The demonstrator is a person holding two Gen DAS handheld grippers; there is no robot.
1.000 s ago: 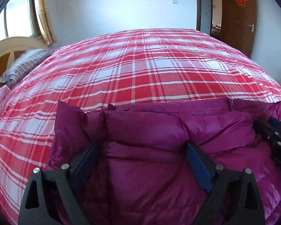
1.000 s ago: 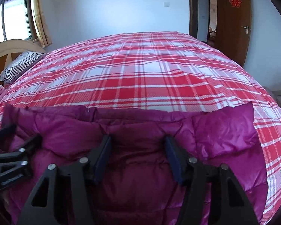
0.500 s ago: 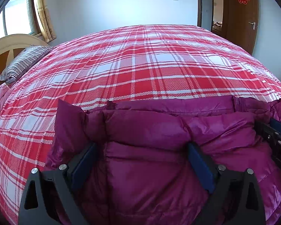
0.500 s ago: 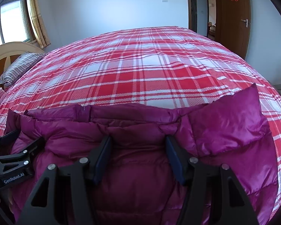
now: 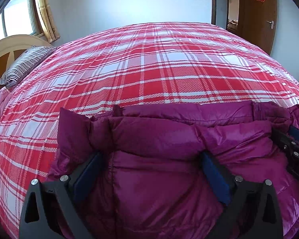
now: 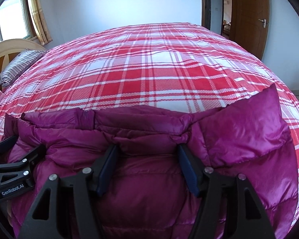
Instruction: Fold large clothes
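A magenta down jacket (image 5: 159, 159) lay puffed and partly folded at the near edge of a bed covered with a red-and-white plaid sheet (image 5: 149, 69), filling the six-o'clock half of both wrist views, its top hem running from nine to three o'clock. The left gripper (image 5: 151, 163) stood spread wide, its jaws having just been opening, with a thick quilted fold of the jacket bulging between its blue pads (image 5: 87, 175); whether the pads still pressed on that fold could not be told. The right gripper (image 6: 146, 155) had also been opening, narrower, a bunched ridge of jacket between its jaws, its hold equally unclear. At ten o'clock a striped pillow (image 5: 26, 63) lay against a pale headboard (image 5: 12, 43), beside a curtained window (image 6: 12, 18). At one o'clock stood a brown door (image 6: 249, 16).
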